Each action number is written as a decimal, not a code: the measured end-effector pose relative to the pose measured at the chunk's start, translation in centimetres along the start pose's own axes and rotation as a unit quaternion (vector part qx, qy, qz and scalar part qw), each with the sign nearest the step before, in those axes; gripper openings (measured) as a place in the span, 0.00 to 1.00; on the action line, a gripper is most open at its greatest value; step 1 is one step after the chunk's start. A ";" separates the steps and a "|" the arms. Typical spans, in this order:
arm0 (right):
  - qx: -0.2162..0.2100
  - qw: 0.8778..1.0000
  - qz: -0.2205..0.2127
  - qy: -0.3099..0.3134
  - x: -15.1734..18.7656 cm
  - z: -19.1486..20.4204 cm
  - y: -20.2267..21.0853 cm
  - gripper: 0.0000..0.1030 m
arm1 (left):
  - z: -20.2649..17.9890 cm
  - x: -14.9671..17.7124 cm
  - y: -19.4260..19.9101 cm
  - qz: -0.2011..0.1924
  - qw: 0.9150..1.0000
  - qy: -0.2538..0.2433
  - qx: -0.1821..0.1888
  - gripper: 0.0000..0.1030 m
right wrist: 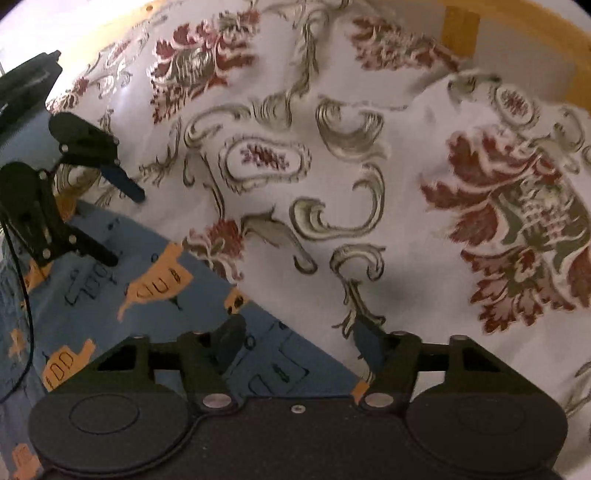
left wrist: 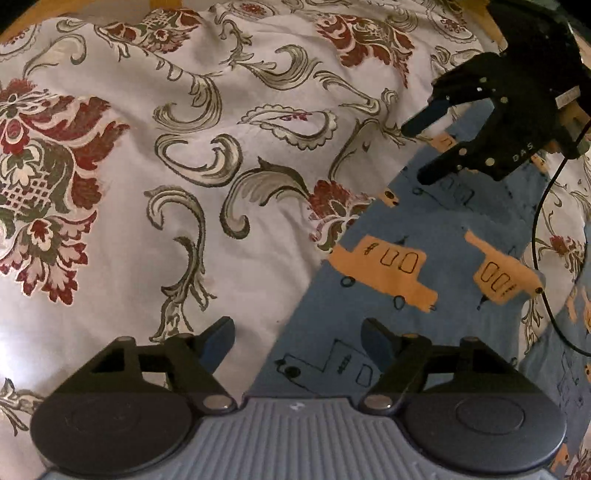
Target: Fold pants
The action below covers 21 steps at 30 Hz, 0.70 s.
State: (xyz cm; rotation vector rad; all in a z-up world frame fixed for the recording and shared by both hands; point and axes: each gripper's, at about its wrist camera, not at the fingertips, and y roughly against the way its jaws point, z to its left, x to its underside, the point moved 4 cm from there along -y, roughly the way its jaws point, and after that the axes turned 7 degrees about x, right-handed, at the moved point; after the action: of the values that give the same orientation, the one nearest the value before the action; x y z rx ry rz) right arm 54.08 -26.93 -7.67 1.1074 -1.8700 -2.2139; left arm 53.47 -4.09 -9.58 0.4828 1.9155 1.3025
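Note:
Blue pants [left wrist: 424, 221] printed with orange vehicles lie flat on a floral bedspread, filling the lower right of the left wrist view and the lower left of the right wrist view [right wrist: 147, 295]. My left gripper [left wrist: 299, 339] is open and straddles the pants' straight edge, with one finger over the bedspread and the other over the fabric. Further along the same edge, my right gripper [right wrist: 299, 343] is also open and straddles it. Each gripper shows in the other's view: the right one [left wrist: 415, 153] and the left one [right wrist: 123, 228]. Nothing is held between either pair of fingers.
The white bedspread [left wrist: 184, 166] with red and grey floral scrolls covers the rest of the surface, slightly rumpled. A yellow wooden frame [right wrist: 461, 33] shows at the far edge. A black cable [left wrist: 539, 240] hangs from the right gripper across the pants.

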 end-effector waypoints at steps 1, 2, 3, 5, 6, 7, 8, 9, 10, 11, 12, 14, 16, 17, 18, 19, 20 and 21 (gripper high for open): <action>-0.005 1.000 0.008 0.001 0.1 -0.1 -0.3 0.58 | 0.2 -0.1 -0.1 0.004 1.000 0.006 0.002 0.70; -0.009 1.000 0.014 0.005 0.2 -0.1 -0.6 0.58 | 0.5 -0.2 -0.2 0.008 1.000 0.012 0.002 0.67; -0.012 1.000 0.019 0.012 0.4 0.0 -0.8 0.58 | 0.7 -0.2 -0.2 0.014 1.000 0.016 0.004 0.65; -0.015 0.999 0.025 0.019 0.5 0.1 -0.9 0.56 | 1.0 -0.4 -0.3 0.027 1.000 0.017 0.000 0.57; -0.012 0.999 0.028 0.021 0.5 0.1 -0.9 0.48 | 1.0 -0.5 -0.4 0.033 0.999 0.013 -0.004 0.55; -0.008 0.999 0.029 0.023 0.6 0.1 -0.8 0.35 | 0.9 -0.5 -0.3 0.038 0.999 0.008 -0.006 0.49; -0.002 0.999 0.030 0.028 0.7 0.2 -0.8 0.31 | 0.8 -0.6 -0.3 0.042 0.999 0.003 -0.005 0.36; -0.002 0.999 0.032 0.035 0.7 0.5 -0.8 0.23 | 0.7 -0.7 -0.4 0.044 0.999 0.002 -0.002 0.28; -0.002 0.999 0.033 0.043 0.7 0.8 -0.7 0.13 | 0.6 -0.7 -0.3 0.045 0.999 0.008 0.005 0.13; 0.001 0.998 0.034 0.053 0.8 1.2 -0.7 0.10 | 0.5 -0.7 -0.3 0.047 0.999 0.019 0.012 0.06; 0.009 0.997 0.033 0.066 0.9 1.8 -0.7 0.06 | 0.4 -0.7 -0.2 0.045 0.999 0.025 0.009 0.03; 0.030 0.996 0.023 0.083 1.1 2.6 -0.4 0.02 | -0.4 -0.7 0.0 0.032 0.999 0.017 -0.009 0.02; 0.048 0.995 0.005 0.088 1.1 3.3 0.1 0.02 | -1.0 -0.5 0.5 0.014 0.999 0.019 -0.030 0.01; 0.058 0.994 -0.003 0.087 1.1 3.5 0.3 0.01 | -1.2 -0.5 0.6 0.008 0.999 0.025 -0.040 0.01; 0.071 0.994 -0.012 0.086 1.0 3.5 0.5 0.01 | -1.1 -0.7 0.9 0.002 0.998 0.038 -0.051 0.01; 0.083 0.993 -0.021 0.085 0.9 3.5 0.7 0.01 | -1.1 -0.9 1.0 -0.006 0.997 0.048 -0.059 0.01; 0.096 0.991 -0.029 0.084 0.6 3.6 0.9 0.01 | -1.0 -1.0 1.4 -0.017 0.996 0.053 -0.066 0.01; 0.106 0.990 -0.040 0.084 0.2 3.5 1.2 0.01 | -0.9 -1.1 2.0 -0.030 0.995 0.056 -0.071 0.01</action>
State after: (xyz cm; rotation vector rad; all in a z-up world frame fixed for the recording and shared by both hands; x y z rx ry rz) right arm 51.58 -24.39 -6.67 1.3764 -2.0579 -1.9221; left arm 53.28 -4.60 -7.12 0.2839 1.8960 1.4400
